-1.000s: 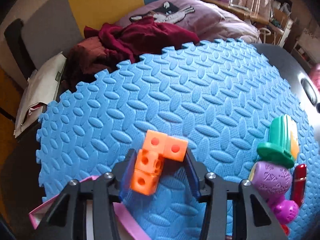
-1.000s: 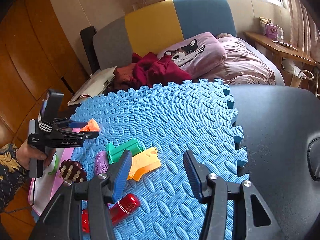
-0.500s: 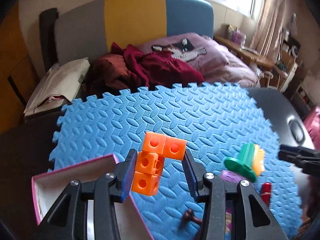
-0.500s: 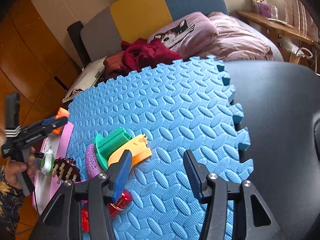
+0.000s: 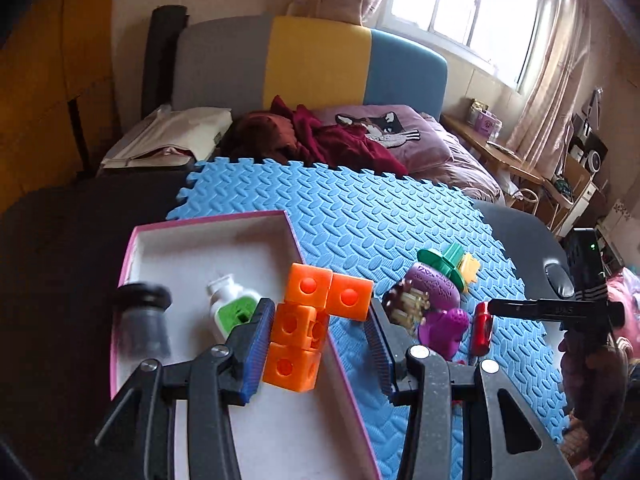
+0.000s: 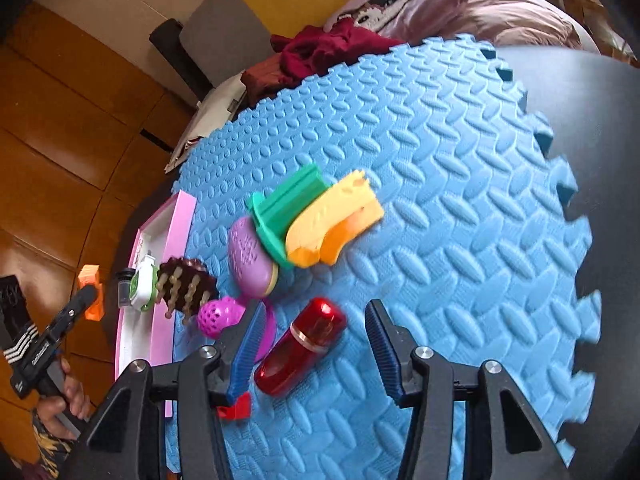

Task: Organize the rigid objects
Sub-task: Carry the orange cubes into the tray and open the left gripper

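The left gripper (image 5: 320,344) is clamping a cluster of orange cubes (image 5: 316,320) at the lower centre, hanging over the pink-edged tray's (image 5: 208,220) right rim. Inside the tray, a white-and-green bottle (image 5: 230,304) is lying beside a blurred dark jar (image 5: 142,324), possibly upright.

Bare blue mat (image 6: 460,184) right of the toys, box (image 5: 208,236) far end free (bottle (image 5: 230,306), jar (image 5: 140,324) crowd its near left)

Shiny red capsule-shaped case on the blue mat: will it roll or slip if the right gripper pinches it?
Probably. The shiny red capsule-shaped case lies on its side with rounded ends, so a nudge may roll it. Its glossy shell looks slippery. The textured blue foam mat may damp rolling somewhat.
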`<move>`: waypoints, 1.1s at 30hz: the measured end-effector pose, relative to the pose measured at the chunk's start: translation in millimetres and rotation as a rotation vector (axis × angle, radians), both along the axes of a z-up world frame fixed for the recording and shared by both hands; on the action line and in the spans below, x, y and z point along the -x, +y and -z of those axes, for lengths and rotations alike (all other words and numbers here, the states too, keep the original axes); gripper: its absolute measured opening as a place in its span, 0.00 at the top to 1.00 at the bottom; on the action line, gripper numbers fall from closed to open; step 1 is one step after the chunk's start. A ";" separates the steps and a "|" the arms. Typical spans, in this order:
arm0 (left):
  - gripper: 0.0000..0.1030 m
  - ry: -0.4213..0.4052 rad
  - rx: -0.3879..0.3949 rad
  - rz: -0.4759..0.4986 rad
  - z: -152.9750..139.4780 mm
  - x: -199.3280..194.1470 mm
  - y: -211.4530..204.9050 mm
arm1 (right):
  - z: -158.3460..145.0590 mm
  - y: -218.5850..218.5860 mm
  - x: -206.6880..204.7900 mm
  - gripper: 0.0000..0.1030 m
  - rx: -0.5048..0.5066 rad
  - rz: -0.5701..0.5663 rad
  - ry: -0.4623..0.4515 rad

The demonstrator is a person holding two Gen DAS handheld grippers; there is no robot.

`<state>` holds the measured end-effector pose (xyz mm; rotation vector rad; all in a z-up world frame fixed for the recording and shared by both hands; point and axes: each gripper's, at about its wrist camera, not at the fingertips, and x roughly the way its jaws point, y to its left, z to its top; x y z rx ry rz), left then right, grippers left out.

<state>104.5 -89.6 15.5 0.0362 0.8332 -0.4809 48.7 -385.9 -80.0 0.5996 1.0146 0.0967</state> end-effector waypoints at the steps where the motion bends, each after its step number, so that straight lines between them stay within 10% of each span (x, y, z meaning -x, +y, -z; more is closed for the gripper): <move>1: 0.55 -0.004 0.003 -0.006 0.6 6.1 6.1 | 1.4 5.3 1.7 0.49 0.017 0.010 0.007; 9: 0.55 -0.009 0.016 -0.111 11.0 37.9 61.8 | 3.8 46.2 1.8 0.74 0.285 0.043 -0.005; 33: 0.55 0.048 0.000 -0.282 43.1 65.1 124.0 | 6.2 70.4 6.7 0.74 0.494 -0.013 -0.044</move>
